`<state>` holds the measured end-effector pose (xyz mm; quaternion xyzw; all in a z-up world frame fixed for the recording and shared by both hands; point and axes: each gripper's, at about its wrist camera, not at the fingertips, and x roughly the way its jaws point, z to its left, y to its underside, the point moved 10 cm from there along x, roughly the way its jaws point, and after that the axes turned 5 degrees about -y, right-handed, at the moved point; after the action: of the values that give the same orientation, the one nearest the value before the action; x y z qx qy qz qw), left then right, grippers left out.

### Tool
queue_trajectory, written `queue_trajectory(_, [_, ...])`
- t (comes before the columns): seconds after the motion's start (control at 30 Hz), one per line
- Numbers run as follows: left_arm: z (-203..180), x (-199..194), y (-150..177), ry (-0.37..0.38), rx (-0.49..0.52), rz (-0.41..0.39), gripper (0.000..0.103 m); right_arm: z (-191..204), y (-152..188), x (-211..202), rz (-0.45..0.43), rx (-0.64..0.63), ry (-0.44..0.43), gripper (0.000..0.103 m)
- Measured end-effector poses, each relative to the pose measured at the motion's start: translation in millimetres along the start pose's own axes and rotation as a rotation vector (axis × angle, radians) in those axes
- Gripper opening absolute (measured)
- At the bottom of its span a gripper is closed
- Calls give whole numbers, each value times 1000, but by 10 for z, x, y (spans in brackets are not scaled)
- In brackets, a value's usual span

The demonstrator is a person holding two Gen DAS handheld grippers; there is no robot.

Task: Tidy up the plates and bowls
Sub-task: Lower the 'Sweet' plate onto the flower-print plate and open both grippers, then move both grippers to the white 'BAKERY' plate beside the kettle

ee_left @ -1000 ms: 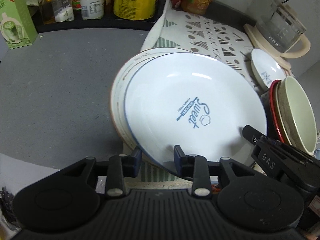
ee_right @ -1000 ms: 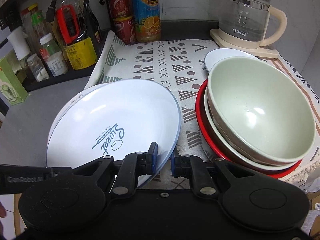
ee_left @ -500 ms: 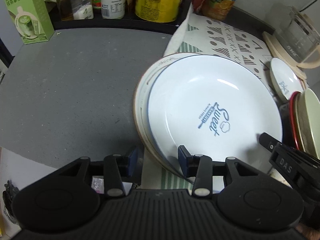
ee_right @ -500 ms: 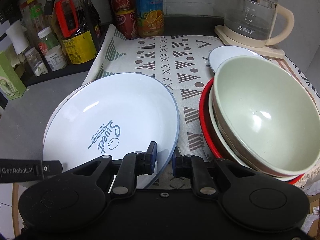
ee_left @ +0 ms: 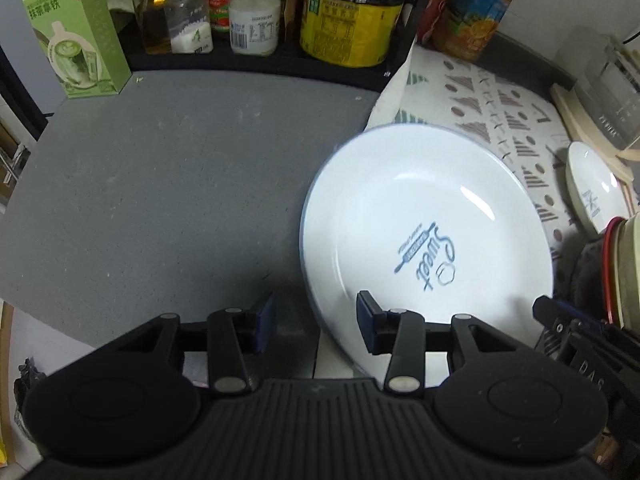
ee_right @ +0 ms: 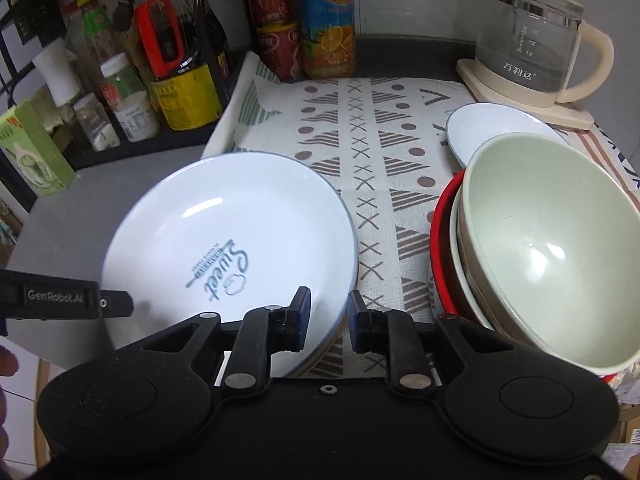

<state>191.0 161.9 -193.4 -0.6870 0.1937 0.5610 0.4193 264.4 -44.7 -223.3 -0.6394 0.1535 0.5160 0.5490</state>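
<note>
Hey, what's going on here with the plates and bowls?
A person holds a gripper in each hand at the near rim of the white Sweet plate, which lies partly on the patterned cloth. The right gripper is opening, its pads either side of the rim without pressing. The left gripper is open beside the plate's edge. The green bowl sits nested in a stack to the right.

Released the white plate [ee_right: 224, 240] onto the stack at the counter's near edge. Spread both sets of jaws off its rim: right gripper [ee_right: 328, 316] still opening, pads clear; left gripper [ee_left: 316, 324] wider, slid left along the edge.
</note>
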Motion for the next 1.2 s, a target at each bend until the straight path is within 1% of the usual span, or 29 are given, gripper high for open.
queue_trajectory(0.07, [-6,-41,-23,1,-4,-11,50,3,-28,-64,-14,-1,-9,21])
queue_trajectory(0.13, [-27,-76,-47,6,-3,-21,54,19,-57,-133,-27,9,-33,25])
queue_trajectory(0.17, [-34,-96,-55,6,-2,-28,61,30,-69,-171,-33,12,-39,28])
queue_trajectory(0.2, [-40,-116,-67,1,-1,-35,66,39,-86,-216,-41,10,-43,31])
queue_trajectory(0.23, [-39,-139,-82,-8,-3,-44,75,47,-107,-261,-50,7,-46,36])
queue_trajectory(0.27, [-34,-168,-95,-13,-9,-52,81,55,-127,-314,-63,2,-53,39])
queue_trajectory(0.33, [-29,-229,-124,-20,-16,-67,86,59,-181,-437,-99,-2,-61,52])
queue_trajectory(0.4, [-24,-298,-141,-31,-17,-83,87,47,-229,-560,-132,-6,-67,57])
queue_trajectory(0.47, [-41,-363,-154,-23,-20,-94,88,9,-261,-674,-159,2,-69,63])
queue_trajectory(0.53, [-78,-426,-154,-13,-18,-97,89,-43,-275,-763,-181,7,-65,74])
queue_trajectory(0.57, [-97,-458,-153,-9,-16,-101,89,-80,-277,-815,-192,12,-61,77])
queue_trajectory(0.6, [-118,-492,-151,-5,-16,-106,90,-115,-281,-862,-203,18,-58,82])
queue_trajectory(0.67, [-175,-567,-138,5,-11,-119,95,-195,-287,-964,-226,30,-51,89])
queue_trajectory(0.73, [-234,-642,-129,12,-1,-136,97,-272,-280,-1058,-248,46,-42,100])
queue_trajectory(0.83, [-323,-742,-99,27,9,-150,103,-418,-242,-1199,-266,70,-28,103])
queue_trajectory(0.97, [-473,-880,-17,46,31,-152,103,-636,-159,-1373,-277,103,-2,103])
queue_trajectory(1.2, [-711,-1125,71,80,54,-187,103,-920,-93,-1654,-295,126,14,103])
